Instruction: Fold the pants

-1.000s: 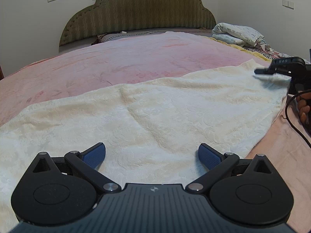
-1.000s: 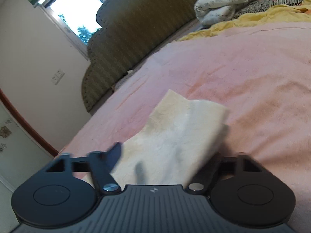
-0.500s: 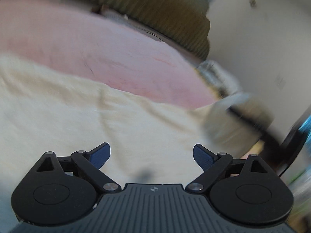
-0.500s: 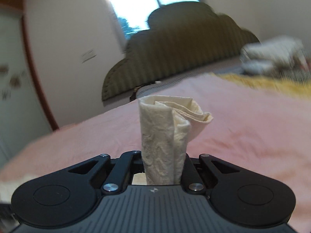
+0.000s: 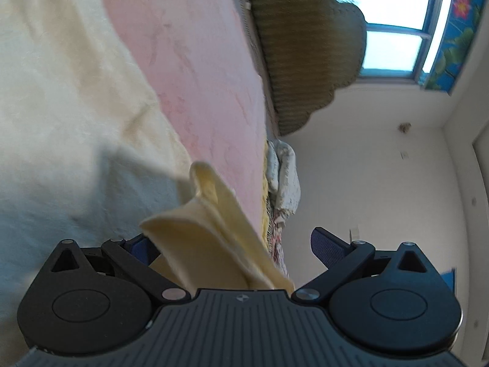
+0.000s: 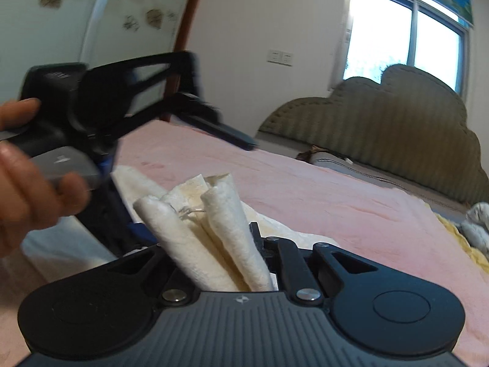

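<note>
Cream fabric of the pants point(image 5: 70, 116) lies spread across the pink bed point(image 5: 195, 70), with one end lifted clear of it. The right gripper point(image 6: 214, 244) has its jaws clamped together on a bunched, rolled-up edge of the pants point(image 6: 220, 229), the cloth standing up in several tubes between them; gathering the layers this way probably lets the whole end be carried over in one piece for the fold. The left gripper point(image 5: 232, 244) is tilted steeply, so the bed runs up the left of its view and the window point(image 5: 394, 46) sits at the far right. Its jaws stand apart, and a doubled flap of the pants hangs between them against the left finger without being pinched. From the right wrist view, the person's left hand point(image 6: 27, 180) holds that gripper just to the left, near the lifted cloth. It looks placed to take a second hold on this edge, keeping the fold square. The green headboard point(image 6: 382, 122) stands at the far end.
</note>
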`<control>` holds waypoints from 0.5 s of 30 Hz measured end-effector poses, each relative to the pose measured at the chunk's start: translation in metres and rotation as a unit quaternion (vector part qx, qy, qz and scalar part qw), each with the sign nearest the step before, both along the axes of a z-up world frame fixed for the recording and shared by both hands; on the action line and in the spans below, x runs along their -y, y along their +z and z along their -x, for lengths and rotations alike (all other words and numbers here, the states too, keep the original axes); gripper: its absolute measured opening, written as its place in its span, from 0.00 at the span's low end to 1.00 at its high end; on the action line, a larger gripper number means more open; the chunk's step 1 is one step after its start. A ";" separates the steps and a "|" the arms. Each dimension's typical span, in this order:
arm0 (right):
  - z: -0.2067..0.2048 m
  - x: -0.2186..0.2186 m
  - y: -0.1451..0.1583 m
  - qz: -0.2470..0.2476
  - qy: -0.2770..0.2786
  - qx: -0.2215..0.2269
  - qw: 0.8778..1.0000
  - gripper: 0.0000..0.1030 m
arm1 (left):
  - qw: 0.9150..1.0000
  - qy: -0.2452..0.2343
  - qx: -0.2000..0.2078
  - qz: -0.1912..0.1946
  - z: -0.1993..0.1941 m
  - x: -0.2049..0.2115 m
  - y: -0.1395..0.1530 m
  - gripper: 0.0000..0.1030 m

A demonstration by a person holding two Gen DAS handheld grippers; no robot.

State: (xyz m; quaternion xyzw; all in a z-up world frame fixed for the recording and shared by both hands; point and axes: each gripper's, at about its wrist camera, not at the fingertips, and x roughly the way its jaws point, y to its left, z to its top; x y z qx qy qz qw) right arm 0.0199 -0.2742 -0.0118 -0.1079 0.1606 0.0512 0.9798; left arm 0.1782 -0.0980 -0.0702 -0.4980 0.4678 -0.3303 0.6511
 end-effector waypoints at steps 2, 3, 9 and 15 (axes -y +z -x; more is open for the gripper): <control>0.001 -0.005 -0.002 -0.009 0.006 -0.003 1.000 0.07 | 1.000 0.006 -0.023 0.009 -0.002 -0.003 -0.007 0.99; 0.002 -0.005 -0.002 -0.017 0.003 -0.003 1.000 0.07 | 0.999 0.008 -0.029 0.014 -0.004 -0.005 -0.009 0.94; -0.006 -0.009 -0.001 -0.009 0.000 -0.017 1.000 0.07 | 0.999 -0.010 0.011 -0.035 -0.009 -0.015 0.000 0.15; -0.014 -0.041 -0.006 0.036 0.036 -0.034 0.998 0.08 | 0.976 -0.013 0.120 -0.180 -0.005 -0.036 0.035 0.05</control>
